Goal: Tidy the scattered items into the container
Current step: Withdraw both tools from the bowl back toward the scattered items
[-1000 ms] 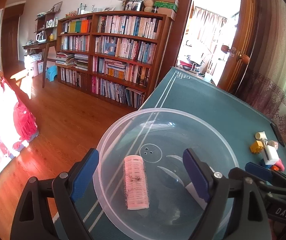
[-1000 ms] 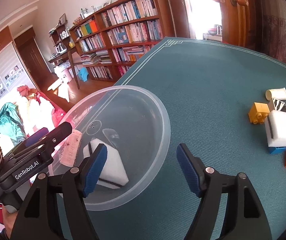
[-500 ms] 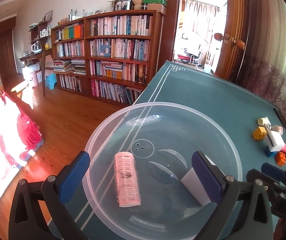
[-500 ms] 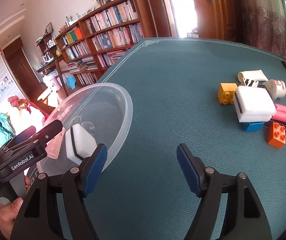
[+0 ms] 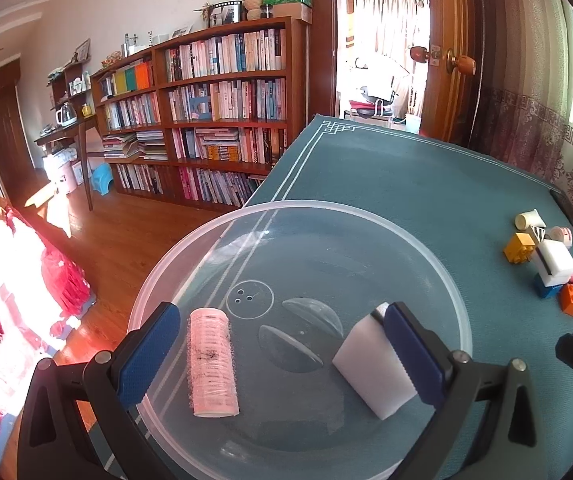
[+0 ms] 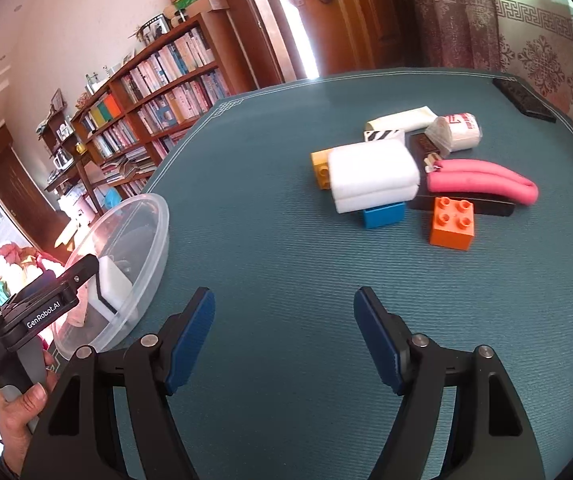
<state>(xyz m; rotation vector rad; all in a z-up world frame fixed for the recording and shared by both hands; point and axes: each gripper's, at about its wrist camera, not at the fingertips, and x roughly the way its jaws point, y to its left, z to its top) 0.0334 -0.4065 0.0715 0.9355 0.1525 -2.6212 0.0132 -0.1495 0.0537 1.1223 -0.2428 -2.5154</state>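
Clear plastic is forming the round container (image 5: 298, 216), which is sitting at the counter (image 6: 286, 264) edge nearest the bookshelf (image 5: 222, 120). Only the left view is looking down into it: one pink hair roller (image 5: 212, 362) and one white sponge (image 5: 370, 368) are lying inside. Only the right view is showing the scattered pile clearly: one white foam block (image 6: 372, 172), one pink tube (image 6: 482, 186), one orange brick (image 6: 452, 222), one blue brick (image 6: 384, 216). Left claw (image 5: 282, 356) and right claw (image 6: 284, 338) are both gaping, empty.
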